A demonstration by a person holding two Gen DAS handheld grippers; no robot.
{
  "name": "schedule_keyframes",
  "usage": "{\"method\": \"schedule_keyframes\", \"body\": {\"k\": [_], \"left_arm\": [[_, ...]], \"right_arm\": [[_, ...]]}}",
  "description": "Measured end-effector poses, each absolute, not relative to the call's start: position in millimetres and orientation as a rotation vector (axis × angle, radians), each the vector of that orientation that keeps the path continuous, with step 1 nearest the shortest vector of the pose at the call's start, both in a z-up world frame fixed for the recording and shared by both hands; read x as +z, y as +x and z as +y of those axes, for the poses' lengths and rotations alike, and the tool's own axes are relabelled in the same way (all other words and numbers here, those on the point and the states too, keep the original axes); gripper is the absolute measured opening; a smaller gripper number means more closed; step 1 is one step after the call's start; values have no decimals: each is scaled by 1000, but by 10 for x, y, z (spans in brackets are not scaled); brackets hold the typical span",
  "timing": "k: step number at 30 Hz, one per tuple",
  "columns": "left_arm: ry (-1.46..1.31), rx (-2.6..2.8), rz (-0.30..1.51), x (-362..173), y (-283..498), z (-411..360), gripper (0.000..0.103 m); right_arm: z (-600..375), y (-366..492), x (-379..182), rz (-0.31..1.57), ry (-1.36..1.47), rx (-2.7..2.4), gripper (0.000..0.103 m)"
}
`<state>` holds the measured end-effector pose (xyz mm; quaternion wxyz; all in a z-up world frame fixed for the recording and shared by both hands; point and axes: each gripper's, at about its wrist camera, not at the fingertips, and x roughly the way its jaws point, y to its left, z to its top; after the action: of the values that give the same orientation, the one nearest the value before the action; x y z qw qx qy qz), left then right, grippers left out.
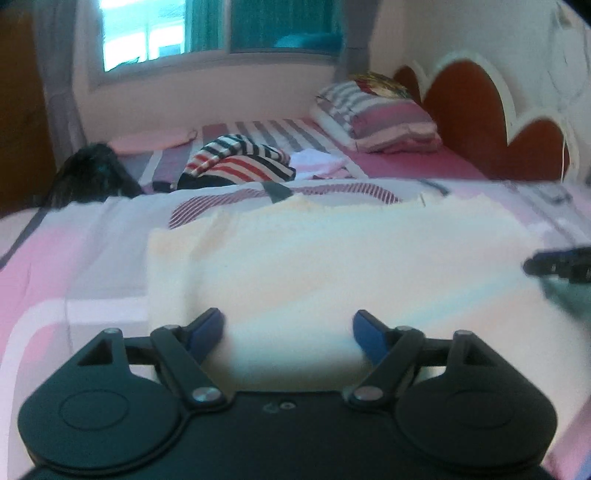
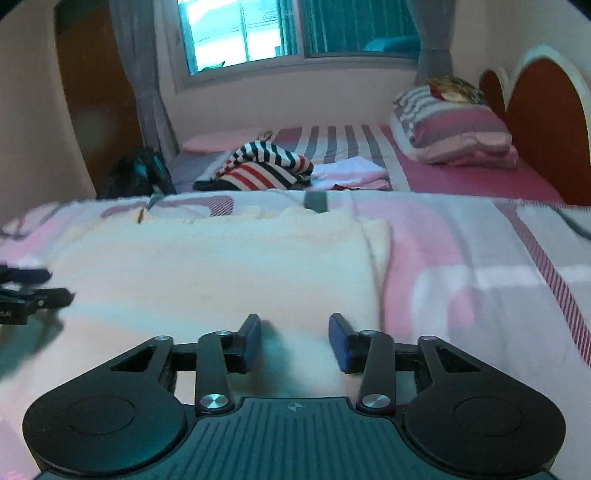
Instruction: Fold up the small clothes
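Two blue-padded fingers of the left hand-held gripper (image 1: 289, 332) are standing spread wide apart at the near edge of one cream garment (image 1: 332, 266), with the cloth lying between them and nothing pinched. Over on the other side, the right hand-held gripper (image 2: 294, 341) is likewise showing two blue pads held apart, hovering at the near edge of the same cream garment (image 2: 221, 266) and gripping nothing. That one garment is lying spread flat on the pink, white and grey patterned blanket (image 1: 74, 266) covering the near part of the bed (image 2: 461, 181), with one narrow strip of cloth turned along its left side in the left wrist view and along its right side in the right wrist view. Each gripper is showing as a dark blurred shape at the edge of the other's view. Farther back, one striped garment in red, navy and white (image 2: 266, 166) is lying bunched on the striped sheet, just beside one small pile of pale folded cloth (image 2: 351, 173). One pink pillow (image 2: 221, 142) is lying near the wall under the single window (image 2: 236, 33), and one stack of striped bedding (image 2: 454, 125) is sitting against the red scalloped headboard (image 2: 546, 129). One dark bag (image 2: 136, 173) is slumping at the far left edge of the bed.
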<state>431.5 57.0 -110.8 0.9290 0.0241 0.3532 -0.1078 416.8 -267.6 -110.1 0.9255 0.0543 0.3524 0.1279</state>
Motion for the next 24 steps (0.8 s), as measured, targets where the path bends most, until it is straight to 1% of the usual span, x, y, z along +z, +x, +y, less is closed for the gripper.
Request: {"method": "schedule_keyframes", "body": {"k": [3,5,7,9,12,14,16,18,20,22,24], "left_arm": [[20,-252,694,-980,4188,419,72],[5,-299,686,-976,4052,236,73],[38,-320,698,-1049,3963,55,73],[94,-309,725,-1212,3841,-80,73],[128,-291,703,-1252,3645,-120,73],[84,-259,725,-1189,3669,-121,68],[44,-234,733,-1157,3712,-105,61],[86,-225,732,-1183,3651,-141,65],[99,-226,727,-1192,3522,-55,72],[119,-209,720,-1206,3391,96,76],[161,-166,702,-1223,3243,290,83]], "right_arm": [[-2536,3978,-869,673,122,286,40],[-2344,3865,-820,666,151,335,40],[-2129,3747,-855,704,163,394,40],[-1871,3630,-958,753,87,399,40],[-1776,3378,-1038,724,41,364,40],[-1753,3292,-973,738,48,346,40],[-1736,3317,-952,749,109,358,39],[-1695,3280,-965,751,90,345,39],[-1733,3231,-976,749,62,348,39],[-1932,3197,-984,752,57,301,39],[-2249,3104,-995,748,60,202,39]]}}
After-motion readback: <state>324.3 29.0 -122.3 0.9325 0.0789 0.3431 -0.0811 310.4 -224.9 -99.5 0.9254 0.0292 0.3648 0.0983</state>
